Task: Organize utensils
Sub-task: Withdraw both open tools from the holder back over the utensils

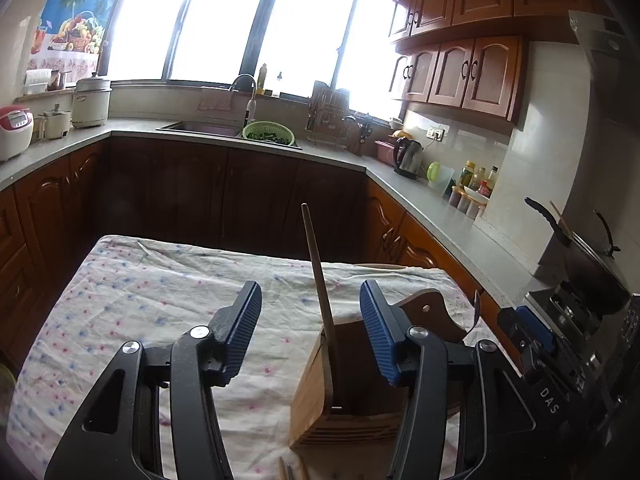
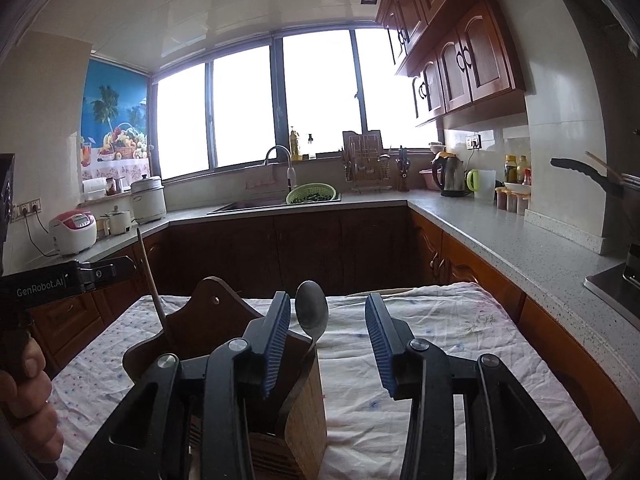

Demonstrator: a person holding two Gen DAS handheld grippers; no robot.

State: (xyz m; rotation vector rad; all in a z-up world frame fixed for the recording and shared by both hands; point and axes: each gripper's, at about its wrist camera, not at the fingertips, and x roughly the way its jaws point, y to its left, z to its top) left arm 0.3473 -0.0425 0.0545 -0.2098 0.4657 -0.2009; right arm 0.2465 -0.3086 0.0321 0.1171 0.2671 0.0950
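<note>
My left gripper [image 1: 310, 320] and right gripper [image 2: 328, 334] both hang w/ fingers apart, holding nothing, over a wooden holder [image 1: 316, 396] on the cloth-covered table [image 1: 132, 292]. Wooden stick [image 1: 318, 276] and metal spoon [image 2: 312, 312] stand inside.

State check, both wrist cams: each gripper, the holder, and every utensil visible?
Left gripper: open, empty.
Right gripper: open, empty.
Wooden utensil holder: upright on the floral tablecloth.
Long wooden stick: standing tilted in the holder.
Metal spoon: in the holder, bowl up.
</note>
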